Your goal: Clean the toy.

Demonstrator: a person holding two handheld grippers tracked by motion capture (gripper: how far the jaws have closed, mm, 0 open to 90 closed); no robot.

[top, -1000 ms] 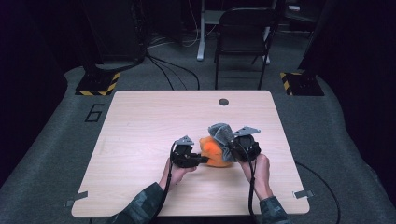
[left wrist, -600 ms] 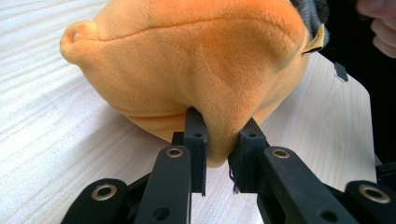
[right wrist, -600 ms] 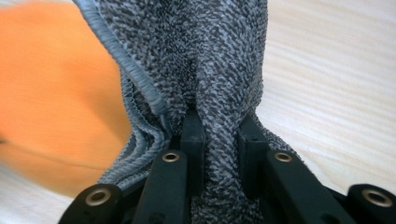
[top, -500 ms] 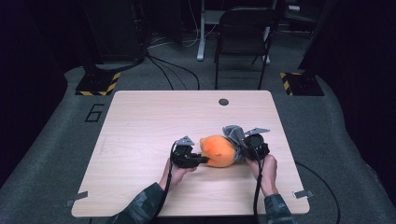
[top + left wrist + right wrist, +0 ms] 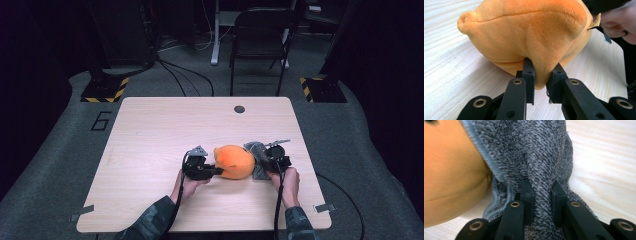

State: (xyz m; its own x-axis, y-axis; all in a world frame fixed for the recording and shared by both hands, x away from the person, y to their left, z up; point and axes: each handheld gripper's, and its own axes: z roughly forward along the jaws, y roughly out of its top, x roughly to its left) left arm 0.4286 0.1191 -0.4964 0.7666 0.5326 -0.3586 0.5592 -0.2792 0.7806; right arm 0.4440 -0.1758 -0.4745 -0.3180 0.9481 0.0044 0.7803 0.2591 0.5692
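The orange cushion (image 5: 234, 161) is pinched by the left gripper (image 5: 216, 171) and its grey cover (image 5: 257, 159) by the right gripper (image 5: 265, 161), directly opposed near the desk's (image 5: 150, 130) front edge.

Camouflage sleeves (image 5: 150, 226); black, brass-screwed hand-held gripper (image 5: 541, 82); trailing cables

The two black jaws of the right gripper (image 5: 541, 202) rise from the bottom edge and pinch a fold of the grey speckled cloth (image 5: 536, 157) between them. The cloth has a stitched blue-grey hem at its left side. Touching that hem lies the orange plush (image 5: 451, 177). The pale wooden table (image 5: 606, 170) shows at the right.
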